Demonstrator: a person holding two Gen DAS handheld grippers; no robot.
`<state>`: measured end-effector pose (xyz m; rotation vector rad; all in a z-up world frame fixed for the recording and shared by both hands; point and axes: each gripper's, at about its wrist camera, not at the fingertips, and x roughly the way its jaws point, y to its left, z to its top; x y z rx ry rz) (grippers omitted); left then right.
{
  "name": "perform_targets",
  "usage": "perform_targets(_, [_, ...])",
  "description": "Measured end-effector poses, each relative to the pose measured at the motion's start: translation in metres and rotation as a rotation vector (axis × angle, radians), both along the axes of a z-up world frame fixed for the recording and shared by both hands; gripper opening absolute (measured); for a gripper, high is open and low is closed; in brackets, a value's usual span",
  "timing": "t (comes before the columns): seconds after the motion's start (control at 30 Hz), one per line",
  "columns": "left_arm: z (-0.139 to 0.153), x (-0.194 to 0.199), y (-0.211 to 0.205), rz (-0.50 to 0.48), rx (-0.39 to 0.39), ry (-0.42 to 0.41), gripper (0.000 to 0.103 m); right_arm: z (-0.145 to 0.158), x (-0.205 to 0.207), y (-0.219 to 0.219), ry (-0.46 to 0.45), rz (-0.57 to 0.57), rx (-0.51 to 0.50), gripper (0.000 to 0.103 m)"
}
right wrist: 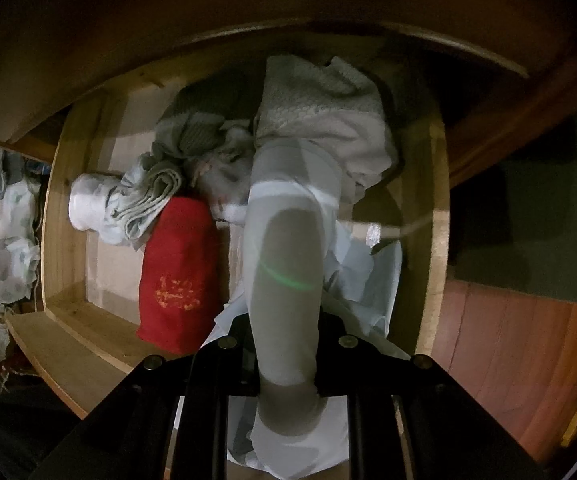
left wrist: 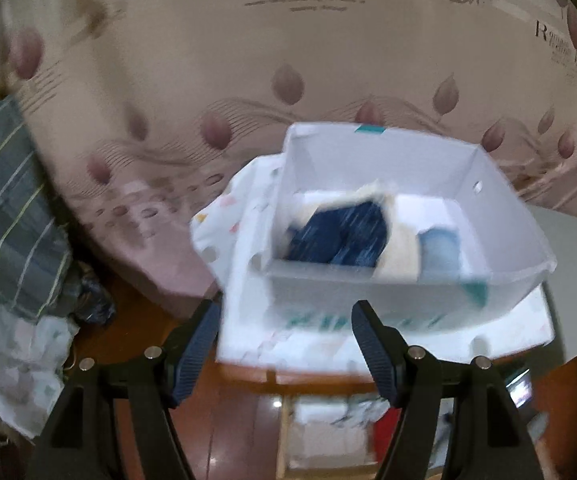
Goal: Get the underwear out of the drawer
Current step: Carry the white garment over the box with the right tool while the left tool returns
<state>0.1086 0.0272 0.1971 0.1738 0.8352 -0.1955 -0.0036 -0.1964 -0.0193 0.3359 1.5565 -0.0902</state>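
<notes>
One grey underwear [right wrist: 284,264] hangs, apparently pinched by right jaws.

Wooden drawer [right wrist: 68,216] holds red bundle [right wrist: 178,272], white roll [right wrist: 88,204], heaped grey-white garments [right wrist: 320,120]. White box [left wrist: 408,292] sits on patterned cloth [left wrist: 240,216] atop wooden surface [left wrist: 316,378], beside bed [left wrist: 208,80].

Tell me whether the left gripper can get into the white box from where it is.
Probably yes: the left gripper has open, empty jaws, and the white box just ahead is open-topped, with nothing between them.
</notes>
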Motion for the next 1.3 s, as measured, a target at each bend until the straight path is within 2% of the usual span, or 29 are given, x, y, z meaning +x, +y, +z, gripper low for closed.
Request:
perform_targets(0.1, [-0.027, -0.021, 0.023, 0.048, 0.024, -0.016, 0.071, 0.008, -0.001, -0.002, -0.020, -0.017, 0.017, 0.014])
perform_targets(0.23, [-0.073, -0.026, 0.041, 0.104, 0.041, 0.056, 0.071, 0.022, 0.002, -0.004, -0.048, -0.032, 0.020, 0.014])
perform_targets(0.37, [-0.108, -0.026, 0.048, 0.151, -0.007, 0.116, 0.071, 0.031, 0.006, -0.004, -0.041, -0.042, 0.022, 0.014])
perform_targets(0.5, [-0.132, -0.029, 0.049, 0.162, -0.011, 0.131, 0.071, 0.045, 0.010, -0.001, -0.039, -0.024, -0.001, 0.014])
perform_targets(0.57, [-0.137, -0.027, 0.049, 0.158, -0.008, 0.157, 0.071, 0.052, 0.012, 0.000, -0.036, -0.021, 0.006, 0.014])
perform_targets(0.63, [-0.139, -0.026, 0.053, 0.150, -0.043, 0.172, 0.071, 0.059, 0.013, 0.002, -0.028, -0.007, -0.007, 0.013])
perform_targets(0.73, [-0.139, -0.025, 0.057, 0.182, -0.040, 0.161, 0.071, 0.069, 0.013, 0.006, -0.019, -0.001, 0.008, 0.013])
perform_targets(0.9, [-0.137, -0.019, 0.066, 0.211, -0.092, 0.180, 0.071, 0.097, 0.010, 0.021, -0.034, 0.036, 0.023, 0.013])
perform_targets(1.07, [-0.141, -0.017, 0.073, 0.221, -0.122, 0.223, 0.071, 0.137, 0.002, 0.039, -0.068, 0.091, 0.018, 0.013])
perform_targets(1.3, [-0.141, -0.018, 0.075, 0.223, -0.127, 0.224, 0.071, 0.204, -0.003, 0.051, -0.154, 0.134, -0.007, 0.013])
